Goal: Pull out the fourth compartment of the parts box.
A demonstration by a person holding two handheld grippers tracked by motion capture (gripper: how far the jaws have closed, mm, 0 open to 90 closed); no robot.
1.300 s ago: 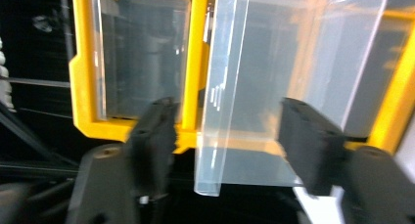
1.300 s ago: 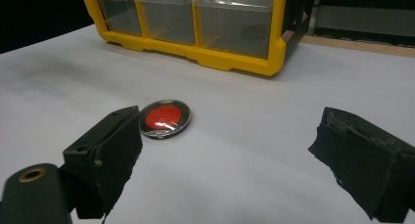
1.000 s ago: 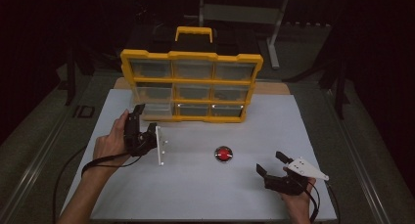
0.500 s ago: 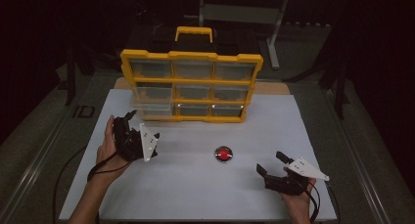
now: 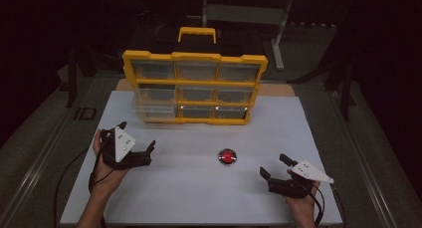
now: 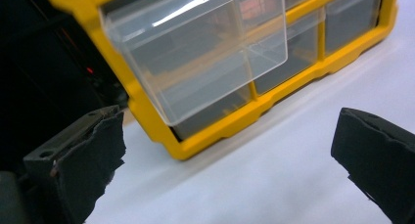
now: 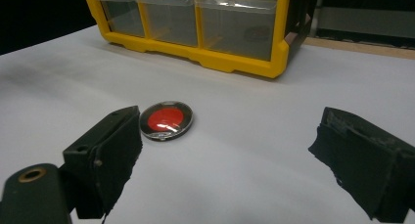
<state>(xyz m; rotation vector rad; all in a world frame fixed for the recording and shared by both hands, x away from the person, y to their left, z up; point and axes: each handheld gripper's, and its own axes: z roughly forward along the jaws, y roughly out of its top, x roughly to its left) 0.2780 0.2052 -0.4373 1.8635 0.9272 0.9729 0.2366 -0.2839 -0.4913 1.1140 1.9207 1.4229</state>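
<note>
Both tools are empty, each with its jaws spread wide. The right tool [image 5: 275, 169] rests low on the white desk [image 5: 199, 188]. The left tool [image 5: 137, 146] sits in the person's left hand [image 5: 107, 161] at the opposite side.

The round red-centred disc [image 5: 228, 156] lies flat on the desk, ahead of the right tool and a little toward its left jaw. In the right gripper view the disc [image 7: 166, 121] sits just beside the tip of that left jaw, not between the two jaws. Being round, it has no long axis to line up with. The right tool is the nearer of the two; the left tool is well apart from the disc.

Ahead of the left tool stands the yellow organiser [image 5: 194, 88], and a clear drawer [image 6: 195, 53] at its lower corner is pulled part-way out toward that tool. Judging from this, the disc is meant for the open drawer. A pick by the right tool would need it to shift toward its left, so the disc falls between the jaws.
</note>
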